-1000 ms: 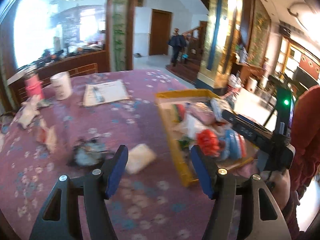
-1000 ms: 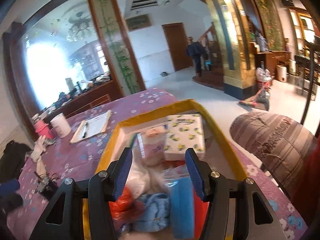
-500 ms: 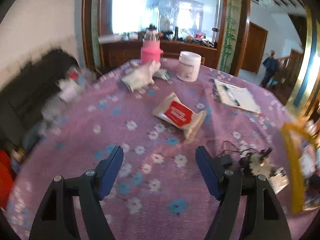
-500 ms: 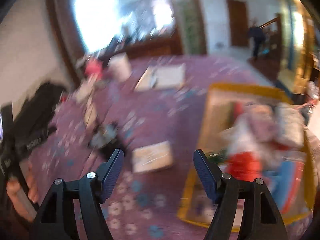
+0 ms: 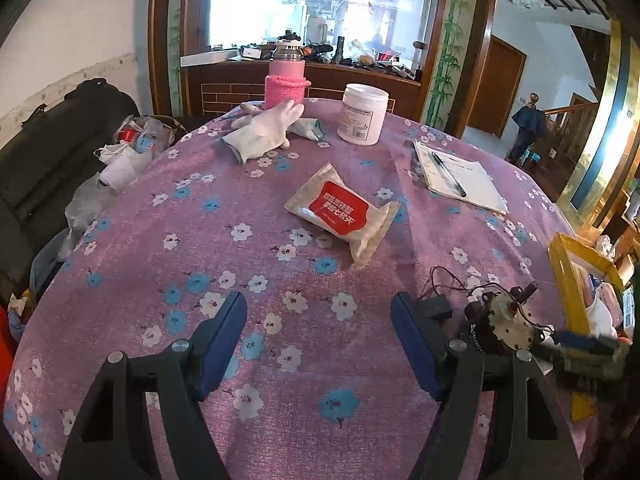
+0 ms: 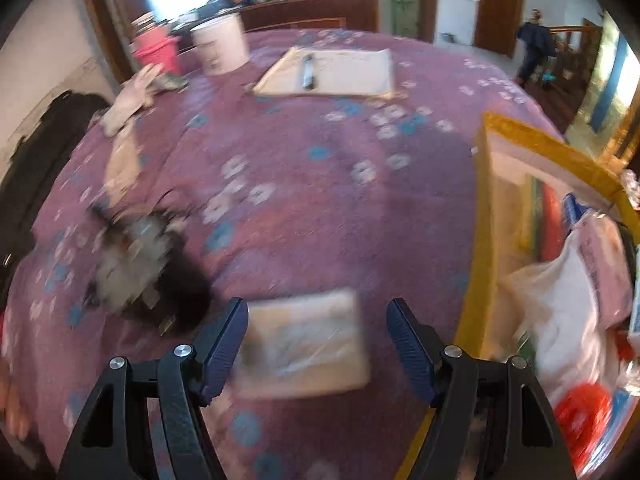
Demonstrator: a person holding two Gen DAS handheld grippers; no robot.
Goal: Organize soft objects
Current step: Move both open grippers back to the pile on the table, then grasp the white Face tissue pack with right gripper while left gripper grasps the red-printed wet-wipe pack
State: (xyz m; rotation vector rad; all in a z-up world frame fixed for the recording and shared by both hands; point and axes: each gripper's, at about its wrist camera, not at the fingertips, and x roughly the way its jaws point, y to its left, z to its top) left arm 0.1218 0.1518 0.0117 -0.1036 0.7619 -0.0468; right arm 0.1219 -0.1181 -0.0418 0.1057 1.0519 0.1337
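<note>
In the left wrist view my left gripper (image 5: 320, 340) stands open over the flowered purple tablecloth (image 5: 192, 240), with nothing between its fingers. A soft tissue pack with a red label (image 5: 340, 210) lies ahead of it, and white gloves (image 5: 264, 132) lie farther back. In the blurred right wrist view my right gripper (image 6: 318, 344) is open above a flat beige packet (image 6: 304, 348). The packet lies on the cloth between the fingers. To the right stands the yellow box (image 6: 480, 240), holding a white and pink bag (image 6: 576, 280) and a red item (image 6: 584, 408).
A small motor with wires (image 5: 508, 320) lies right of the left gripper, next to the yellow box's rim (image 5: 576, 280). At the back stand a pink bottle (image 5: 286, 80), a white jar (image 5: 362, 114) and a notepad with a pen (image 5: 456, 178). Crumpled bags (image 5: 120, 156) lie at the left edge.
The left gripper swung left, away from the yellow box, to face the tissue pack. The right gripper left the box and came down over the beige packet. Both sets of jaws widened.
</note>
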